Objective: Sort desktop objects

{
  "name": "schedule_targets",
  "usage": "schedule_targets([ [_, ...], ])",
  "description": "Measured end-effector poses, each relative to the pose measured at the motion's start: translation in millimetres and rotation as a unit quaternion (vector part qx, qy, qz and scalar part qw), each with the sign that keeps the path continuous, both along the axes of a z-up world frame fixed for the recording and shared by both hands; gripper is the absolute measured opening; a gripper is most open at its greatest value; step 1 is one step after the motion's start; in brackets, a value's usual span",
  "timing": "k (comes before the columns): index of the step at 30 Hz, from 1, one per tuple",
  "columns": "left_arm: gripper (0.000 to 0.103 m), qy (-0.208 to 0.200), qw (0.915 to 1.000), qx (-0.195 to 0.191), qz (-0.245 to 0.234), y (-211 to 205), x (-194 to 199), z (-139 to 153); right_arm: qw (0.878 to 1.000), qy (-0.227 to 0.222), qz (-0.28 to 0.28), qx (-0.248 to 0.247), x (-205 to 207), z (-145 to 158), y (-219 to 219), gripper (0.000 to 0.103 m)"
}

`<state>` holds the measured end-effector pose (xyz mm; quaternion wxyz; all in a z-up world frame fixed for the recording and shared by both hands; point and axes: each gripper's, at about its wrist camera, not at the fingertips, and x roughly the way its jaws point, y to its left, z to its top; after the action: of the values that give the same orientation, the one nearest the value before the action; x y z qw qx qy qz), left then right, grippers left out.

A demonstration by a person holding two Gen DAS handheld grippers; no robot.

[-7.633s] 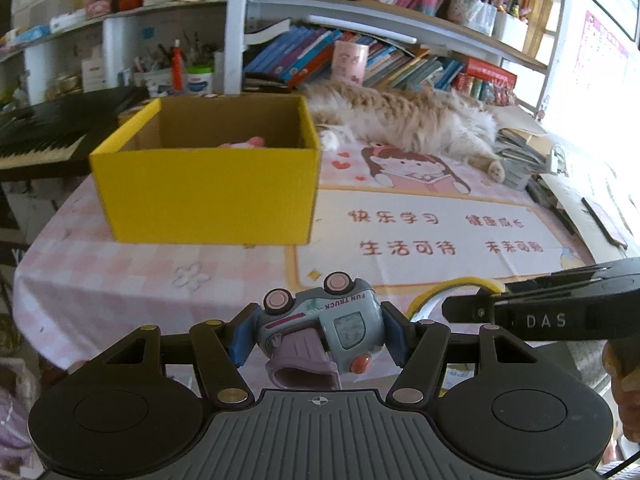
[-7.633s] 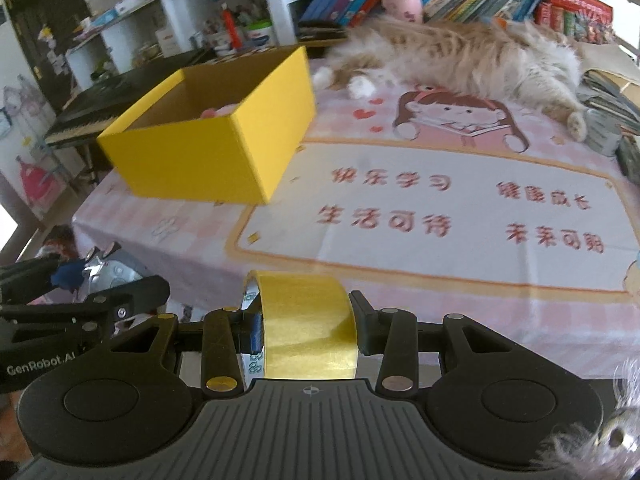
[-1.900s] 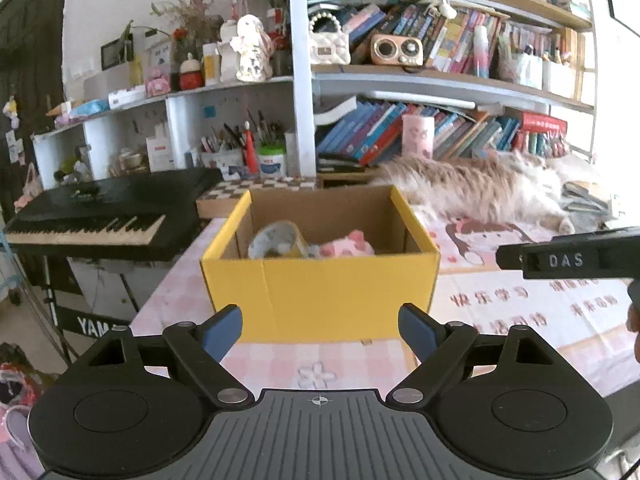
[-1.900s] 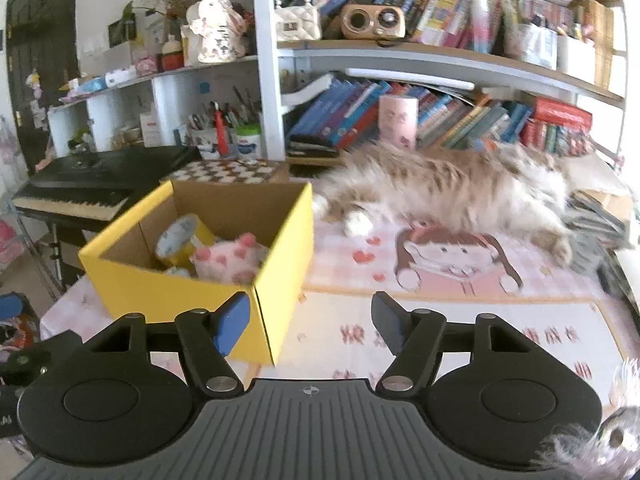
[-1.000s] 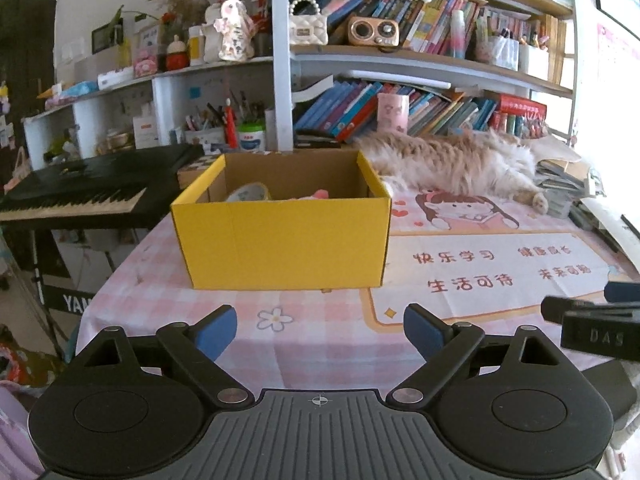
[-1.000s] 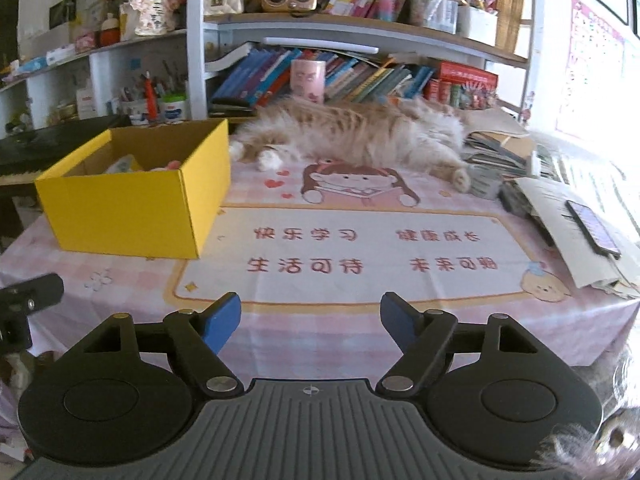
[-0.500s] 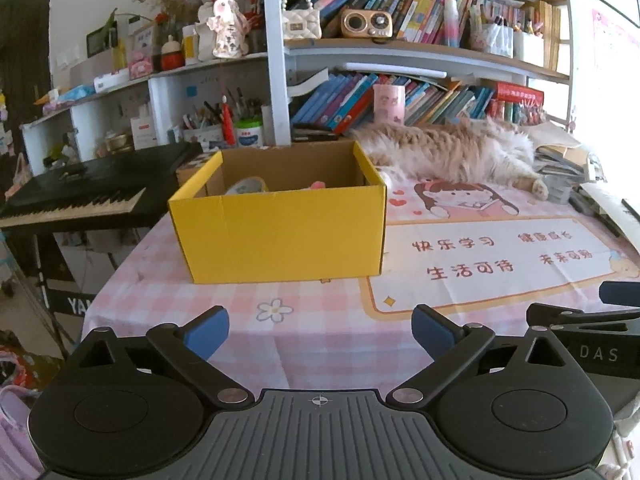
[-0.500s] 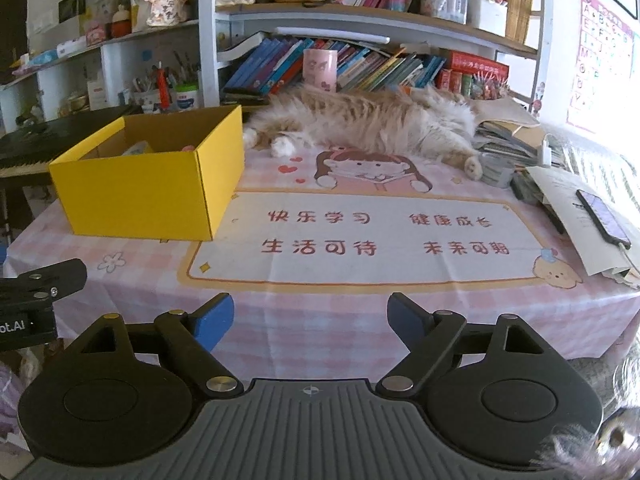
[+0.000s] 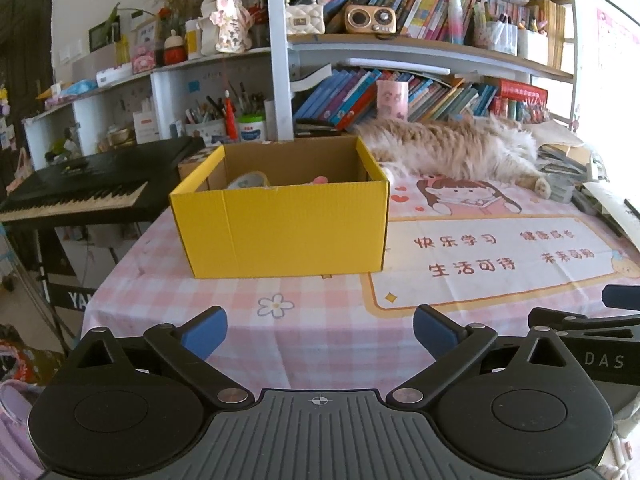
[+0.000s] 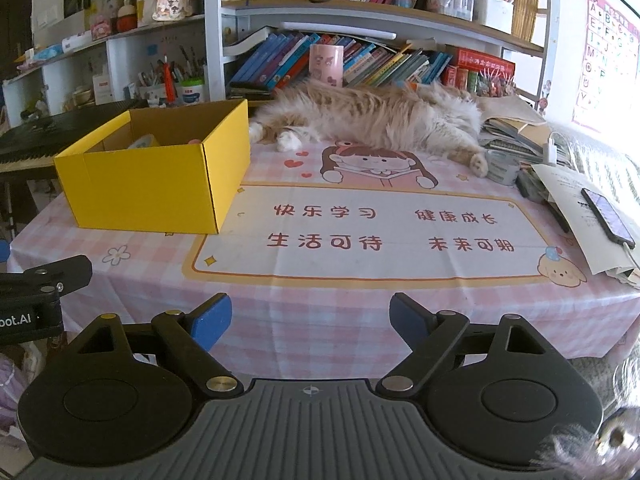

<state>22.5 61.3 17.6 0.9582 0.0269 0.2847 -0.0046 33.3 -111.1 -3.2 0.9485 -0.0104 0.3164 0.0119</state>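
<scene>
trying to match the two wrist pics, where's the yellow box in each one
Left wrist view: the yellow box sits centre-left on the checked tablecloth, straight ahead of the open tongs.
Right wrist view: the yellow box is at the left, turned so that a corner faces the camera.
Shared landmark: the fluffy cat lying behind and to the right of the box in both views.

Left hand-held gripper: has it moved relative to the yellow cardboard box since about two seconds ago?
Yes. The left hand-held gripper has backed away from the yellow cardboard box: earlier the box filled the space just beyond its fingertips, now pink checked tablecloth shows between them.
</scene>
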Motion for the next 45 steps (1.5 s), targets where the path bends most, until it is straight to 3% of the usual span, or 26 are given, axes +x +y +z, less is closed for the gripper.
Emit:
schedule_targets([
  [17, 0.103, 0.022, 0.9997, 0.0, 0.006, -2, -2, -5, 1.0, 0.003, -0.003, 0.003, -5, -2, -3, 0.087],
  [20, 0.103, 0.028, 0.9996, 0.003, 0.01, -2, -2, -6, 1.0, 0.005, -0.004, 0.003, -6, -3, -4, 0.096],
  [45, 0.103, 0.04, 0.9991, 0.013, 0.004, -9, -1, -7, 1.0, 0.022, 0.001, 0.01, -4, -4, -5, 0.102],
])
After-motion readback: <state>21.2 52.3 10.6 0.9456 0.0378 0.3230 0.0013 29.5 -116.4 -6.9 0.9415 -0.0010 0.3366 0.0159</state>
